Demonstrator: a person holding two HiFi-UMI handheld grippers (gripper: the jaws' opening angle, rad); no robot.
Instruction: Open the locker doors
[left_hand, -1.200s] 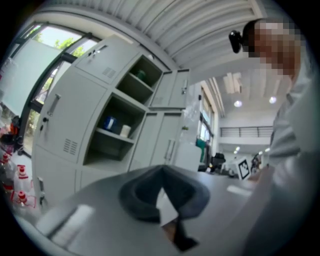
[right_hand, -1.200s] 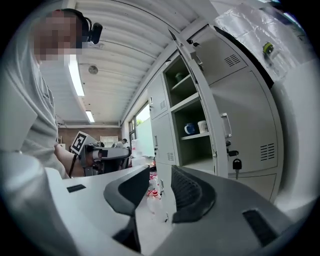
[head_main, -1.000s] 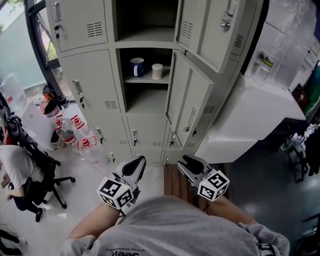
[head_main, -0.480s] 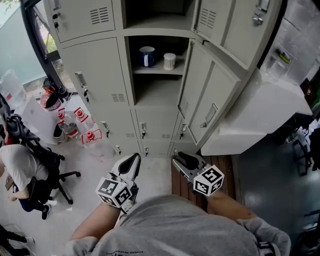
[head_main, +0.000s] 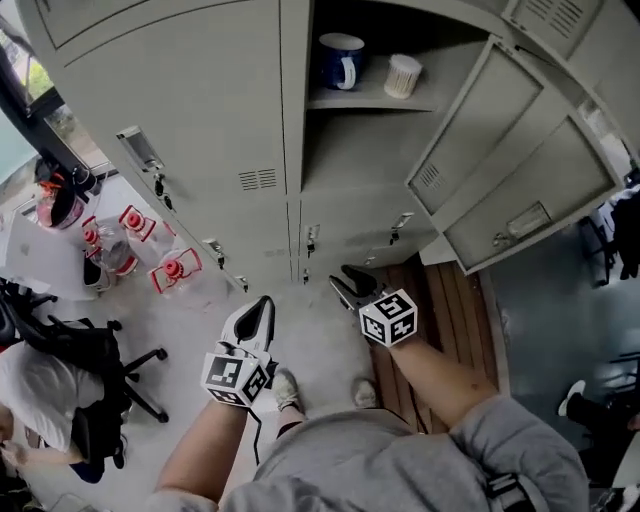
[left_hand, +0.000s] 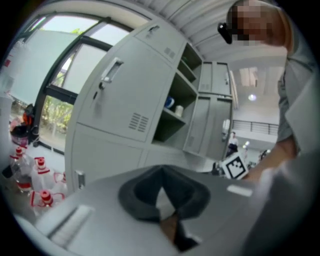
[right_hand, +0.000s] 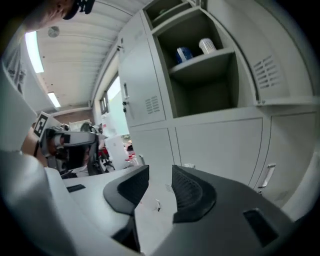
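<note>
Before the grey locker bank (head_main: 293, 150), I hold a gripper in each hand, low over the floor. My right gripper (head_main: 345, 282) points at the closed bottom doors (head_main: 350, 225). Its jaws are apart and opening, with nothing between them but the locker front beyond. My left gripper (head_main: 262, 305) hangs beside it, jaws clenched tip to tip on nothing. Above, an open door (head_main: 500, 120) stands swung out to the right, baring a shelf with a blue mug (head_main: 340, 60) and a white cup (head_main: 403, 75). The left-hand door (head_main: 170, 110) is closed. Red-capped bottles (head_main: 130, 250) crowd the floor at left.
</note>
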